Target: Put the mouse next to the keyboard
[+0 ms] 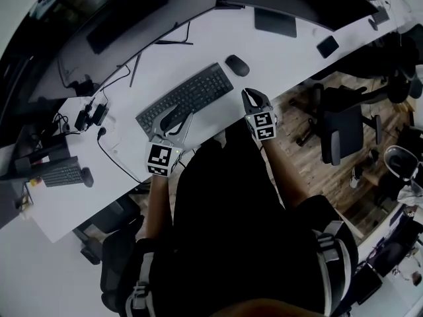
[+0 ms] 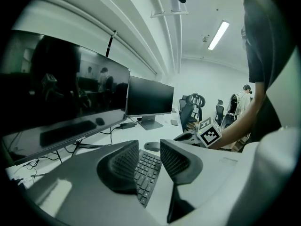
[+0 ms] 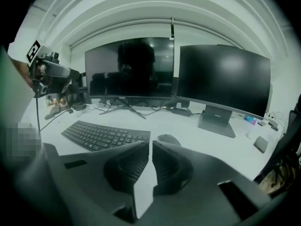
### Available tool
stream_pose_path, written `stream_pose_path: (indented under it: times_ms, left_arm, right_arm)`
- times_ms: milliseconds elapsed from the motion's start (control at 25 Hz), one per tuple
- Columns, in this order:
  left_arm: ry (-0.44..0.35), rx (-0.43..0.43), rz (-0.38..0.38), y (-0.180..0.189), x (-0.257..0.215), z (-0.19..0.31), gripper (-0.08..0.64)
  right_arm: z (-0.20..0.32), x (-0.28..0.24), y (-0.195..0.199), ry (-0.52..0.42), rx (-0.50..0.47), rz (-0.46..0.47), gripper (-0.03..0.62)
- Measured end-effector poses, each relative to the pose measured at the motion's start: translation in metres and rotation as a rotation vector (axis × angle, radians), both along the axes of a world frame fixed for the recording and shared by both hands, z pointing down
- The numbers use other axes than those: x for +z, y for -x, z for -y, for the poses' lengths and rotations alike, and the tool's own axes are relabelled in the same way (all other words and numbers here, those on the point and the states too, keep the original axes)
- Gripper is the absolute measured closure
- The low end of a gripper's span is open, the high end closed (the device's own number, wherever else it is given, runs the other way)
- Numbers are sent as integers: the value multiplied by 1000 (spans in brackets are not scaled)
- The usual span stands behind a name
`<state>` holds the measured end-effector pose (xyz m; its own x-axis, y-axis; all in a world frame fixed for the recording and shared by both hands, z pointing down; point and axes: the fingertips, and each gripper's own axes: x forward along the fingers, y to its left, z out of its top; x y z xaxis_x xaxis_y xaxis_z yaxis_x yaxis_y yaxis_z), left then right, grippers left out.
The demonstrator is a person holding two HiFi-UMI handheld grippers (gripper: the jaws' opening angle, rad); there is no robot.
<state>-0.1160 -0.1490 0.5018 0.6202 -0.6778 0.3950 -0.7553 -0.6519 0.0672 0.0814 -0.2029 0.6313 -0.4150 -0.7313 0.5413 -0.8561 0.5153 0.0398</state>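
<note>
The mouse (image 1: 237, 65) lies on the white desk (image 1: 284, 51), just beside the right end of the keyboard (image 1: 186, 97) — close to it but not touching. Your right gripper (image 1: 254, 100) hangs over the near desk edge and points toward the mouse. Its jaws stand almost together, with only a thin slit between the pads, and they hold nothing. Your left gripper (image 1: 175, 117) sits over the near edge of the keyboard. Its jaws stand a moderate gap apart — nothing is held, and the keys show through the gap. Neither gripper touches the mouse. Two dark monitors (image 3: 221, 79) stand at the back of the desk.
</note>
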Motion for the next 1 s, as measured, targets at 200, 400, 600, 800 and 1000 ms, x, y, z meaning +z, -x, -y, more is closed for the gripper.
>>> stream_pose_path:
  times_ms: [200, 400, 600, 800, 1000]
  left_arm:
    - [-44, -2, 17, 5, -4, -6, 476]
    - [-66, -21, 8, 13, -4, -12, 527]
    - [-69, -48, 7, 22, -6, -15, 558]
    - [-74, -52, 6, 22, -6, -14, 560]
    - [-77, -40, 10, 19, -7, -11, 560]
  right_arm:
    - [-6, -21, 12, -60, -29, -4, 589]
    - [-14, -34, 18, -95, -63, -34, 591]
    - [-18, -41, 25, -108, -99, -47, 591]
    - [-17, -49, 24, -126, -103, -54, 591]
    - [-17, -56, 26, -139, -92, -41, 591]
